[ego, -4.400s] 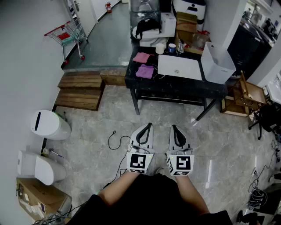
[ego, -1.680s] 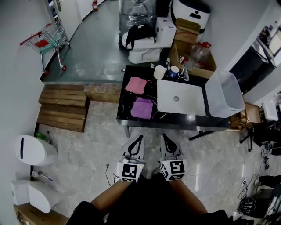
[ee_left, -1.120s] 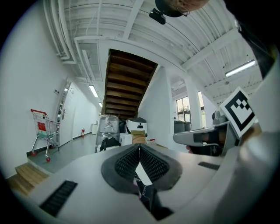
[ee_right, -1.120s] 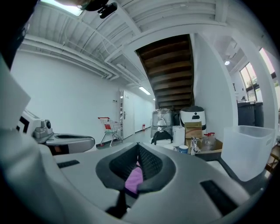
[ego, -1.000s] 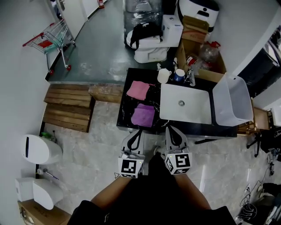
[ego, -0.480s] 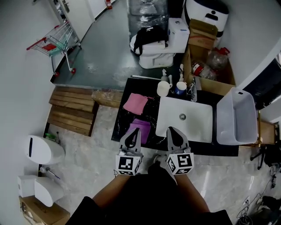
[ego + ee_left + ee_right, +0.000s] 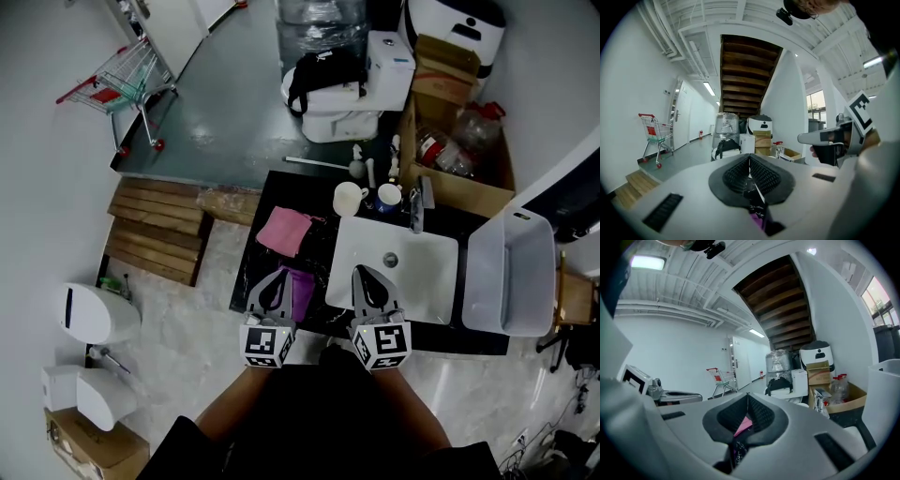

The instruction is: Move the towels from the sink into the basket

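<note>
Black table point(image 7: 323, 246): its near edge runs right under both grippers. There is open floor point(image 7: 187, 309) to its left, with wooden steps point(image 7: 155, 230) farther left. A white sink point(image 7: 417, 281) is set in the tabletop, and a white basket point(image 7: 506, 272) stands just beside it on the right.

Both towels lie flat on the table left of the sink, the pink towel point(image 7: 283, 230) farther and the purple towel point(image 7: 302, 292) nearer.

Left gripper point(image 7: 278, 277): jaws pressed together, nothing between them, tips over the purple towel and hiding its left part. Right gripper point(image 7: 367, 272): jaws also together and empty, tips over the sink's near-left rim, with the pink towel ahead and to the left.

The pink towel is folded and skewed to the table edge; its long axis is unclear. The visible purple strip runs near to far.
</note>
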Action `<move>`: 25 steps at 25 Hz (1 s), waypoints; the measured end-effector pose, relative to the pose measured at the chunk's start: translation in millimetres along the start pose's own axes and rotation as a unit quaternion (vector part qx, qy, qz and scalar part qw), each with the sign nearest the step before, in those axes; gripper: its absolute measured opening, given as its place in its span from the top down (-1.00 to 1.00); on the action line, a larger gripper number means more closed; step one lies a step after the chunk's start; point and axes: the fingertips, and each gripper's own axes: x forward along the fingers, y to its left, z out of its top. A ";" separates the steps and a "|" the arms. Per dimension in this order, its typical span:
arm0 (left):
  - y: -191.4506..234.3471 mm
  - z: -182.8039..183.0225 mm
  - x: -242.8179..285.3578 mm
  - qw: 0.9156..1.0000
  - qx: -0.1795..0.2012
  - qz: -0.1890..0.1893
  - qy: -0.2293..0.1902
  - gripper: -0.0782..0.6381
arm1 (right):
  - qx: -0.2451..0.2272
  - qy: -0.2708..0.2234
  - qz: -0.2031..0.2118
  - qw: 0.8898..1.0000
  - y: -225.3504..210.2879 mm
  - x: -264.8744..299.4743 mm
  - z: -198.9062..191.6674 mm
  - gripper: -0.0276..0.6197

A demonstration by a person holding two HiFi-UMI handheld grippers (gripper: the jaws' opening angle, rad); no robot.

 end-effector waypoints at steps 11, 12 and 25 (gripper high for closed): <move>28.2 -14.1 40.0 0.999 -0.002 0.022 0.027 0.74 | 0.000 0.019 0.044 0.999 5.2 35.0 -15.7 0.86; 33.2 -15.9 42.7 0.999 -0.001 0.022 0.033 0.74 | 0.002 0.020 0.045 0.999 7.6 37.9 -16.4 0.86; 83.4 -49.3 88.4 0.997 0.001 -0.014 0.077 0.66 | 0.017 0.024 -0.006 1.000 23.6 74.9 -21.2 0.86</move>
